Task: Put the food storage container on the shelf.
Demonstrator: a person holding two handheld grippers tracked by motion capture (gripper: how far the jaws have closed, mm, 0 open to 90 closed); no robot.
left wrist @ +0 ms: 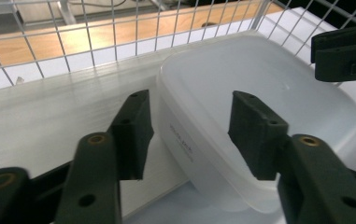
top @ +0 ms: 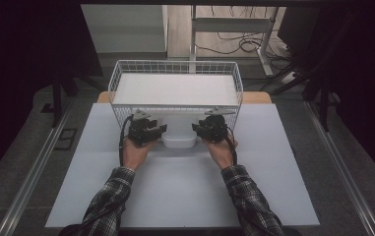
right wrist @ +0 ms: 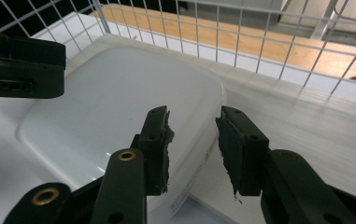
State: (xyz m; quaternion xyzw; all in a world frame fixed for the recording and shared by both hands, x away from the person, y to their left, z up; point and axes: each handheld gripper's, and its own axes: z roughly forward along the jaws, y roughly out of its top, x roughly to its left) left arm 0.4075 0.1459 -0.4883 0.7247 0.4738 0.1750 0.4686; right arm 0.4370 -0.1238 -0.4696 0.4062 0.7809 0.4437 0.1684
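A translucent white plastic container [top: 178, 141] lies on the table just in front of a white wire basket [top: 175, 64]. My left gripper [top: 161, 130] stands at its left end, my right gripper [top: 195, 129] at its right end. In the left gripper view the container [left wrist: 269, 88] has its end wall between my left gripper's [left wrist: 192, 119] open jaws, with a gap on each side. In the right gripper view my right gripper [right wrist: 194, 140] straddles the container's [right wrist: 110, 102] other end the same way, its pads apart from the wall.
The basket's wire wall [left wrist: 119, 28] rises right behind the container, and a white board [top: 175, 88] lies inside it. A pale mat [top: 185, 191] covers the table towards the person. Chair legs and cables [top: 234, 39] lie on the floor beyond.
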